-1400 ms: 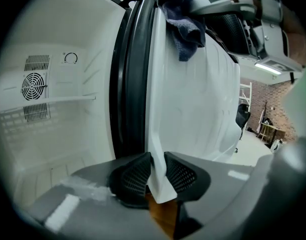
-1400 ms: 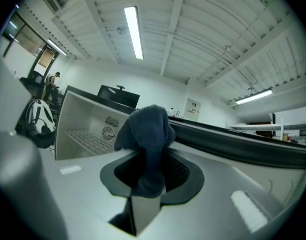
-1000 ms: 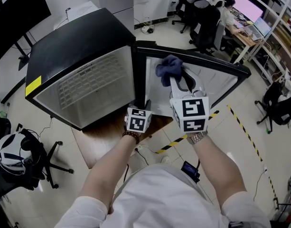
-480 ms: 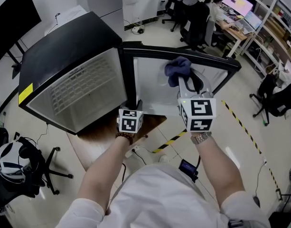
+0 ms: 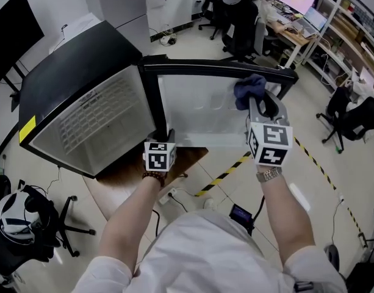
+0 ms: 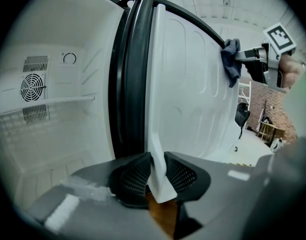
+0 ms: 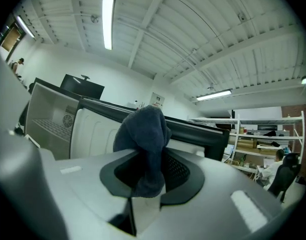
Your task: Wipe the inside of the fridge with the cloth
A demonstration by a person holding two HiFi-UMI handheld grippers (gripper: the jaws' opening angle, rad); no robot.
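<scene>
Surroundings as I look down on them. Yellow-and-black floor tape (image 5: 226, 174) runs diagonally across the pale floor (image 5: 357, 176). Left of the tape lies a brown board (image 5: 122, 170). Far left of the tape, an office chair (image 5: 46, 215) carries a white helmet (image 5: 13, 206). Beyond the tape, top right, a desk (image 5: 293, 38) bears a laptop (image 5: 313, 18), with black chairs (image 5: 240, 18) just beside it. Right of the tape stands another black chair (image 5: 351, 118). A dark monitor (image 5: 7, 32) stands well apart, top left.

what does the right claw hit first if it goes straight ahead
Likely the open fridge door's white inner panel, near its outer corner; the clamped dark blue cloth touches first.
</scene>
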